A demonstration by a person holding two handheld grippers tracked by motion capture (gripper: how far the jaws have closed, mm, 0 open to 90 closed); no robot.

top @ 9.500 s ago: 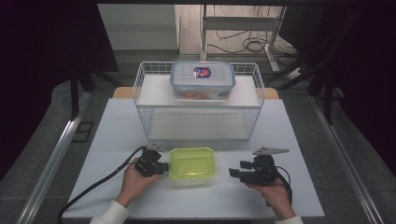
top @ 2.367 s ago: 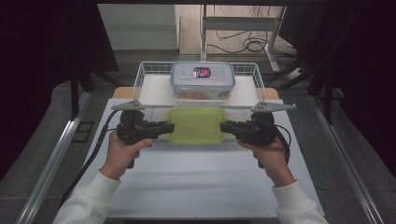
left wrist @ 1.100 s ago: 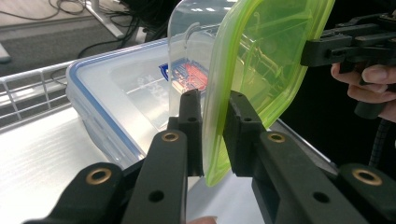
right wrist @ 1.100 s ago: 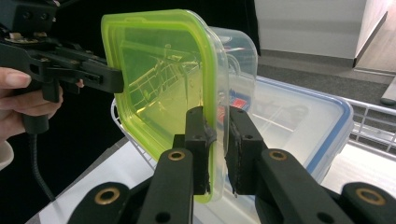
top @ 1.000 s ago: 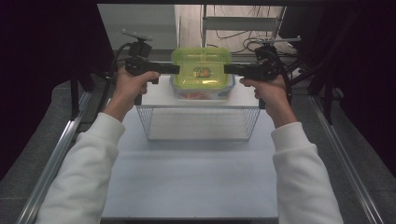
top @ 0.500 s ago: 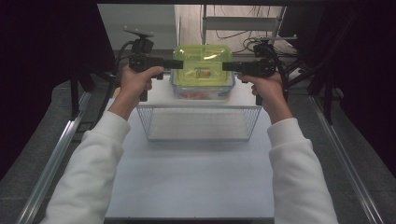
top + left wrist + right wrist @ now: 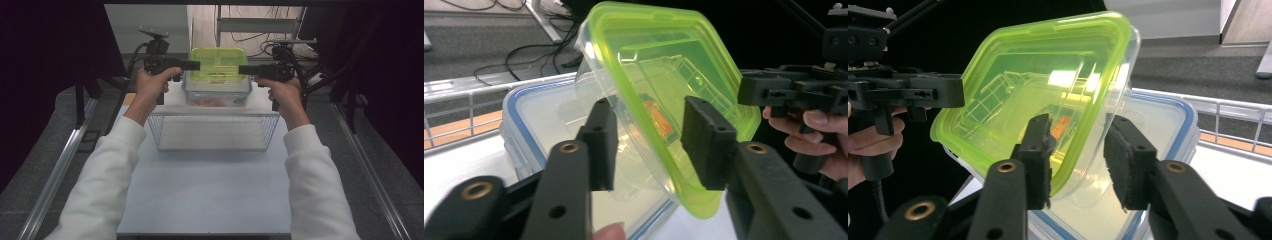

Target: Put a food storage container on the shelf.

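Note:
A clear container with a green lid [image 7: 218,62] rests on a clear box with a blue lid [image 7: 217,96] at the far side of a wire basket [image 7: 215,116]. My left gripper [image 7: 195,65] is at the container's left edge and my right gripper [image 7: 242,69] at its right edge. Both pairs of jaws have just been opening. In the left gripper view the container's rim [image 7: 664,75] runs between the spread pads of the left gripper [image 7: 649,137]. In the right gripper view the right gripper [image 7: 1078,155] stands the same way around the green lid [image 7: 1048,75], pads apart.
The white table [image 7: 210,190] stretches from the basket toward the near edge. Metal rails run along both sides of the table. Cables and a stand lie on the floor beyond the far edge. Each gripper view shows the other gripper [image 7: 794,90] [image 7: 913,90] across the container.
Both pairs of jaws have widened around the green-lidded container. The container and both hands have shifted slightly toward the far side, over the blue-lidded box.

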